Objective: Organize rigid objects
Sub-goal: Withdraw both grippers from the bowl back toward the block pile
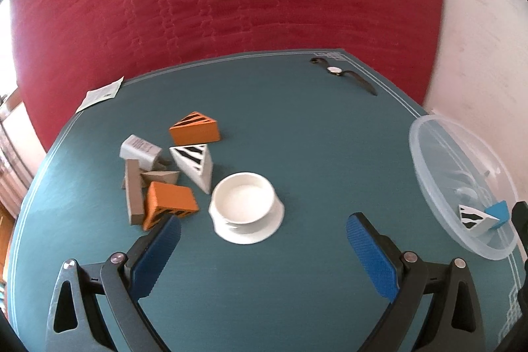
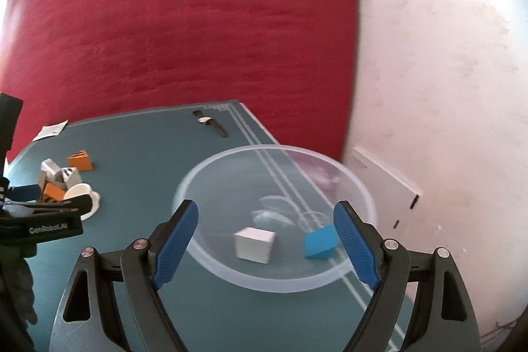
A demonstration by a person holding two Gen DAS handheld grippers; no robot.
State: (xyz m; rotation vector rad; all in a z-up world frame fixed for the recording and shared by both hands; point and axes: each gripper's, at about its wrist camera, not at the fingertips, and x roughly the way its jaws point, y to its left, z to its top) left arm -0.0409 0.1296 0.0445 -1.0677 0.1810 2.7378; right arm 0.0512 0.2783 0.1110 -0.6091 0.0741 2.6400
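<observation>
Left tool (image 1: 264,233) stands with fingers wide apart, empty, over the surface (image 1: 313,134) facing the white bowl (image 1: 246,207), apparently lined up for collection. Right tool (image 2: 265,236), likewise spread and empty, hovers above the clear bowl (image 2: 198,187) holding a white wedge (image 2: 254,244) and blue wedge (image 2: 320,243). Tan bar (image 1: 133,193) in the loose pile runs lengthwise toward the camera.

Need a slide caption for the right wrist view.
Open right gripper above the clear bowl holding a white block and a blue block.

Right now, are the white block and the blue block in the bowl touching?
Apart. The right wrist view shows bowl floor between the white block and the blue block.
</observation>
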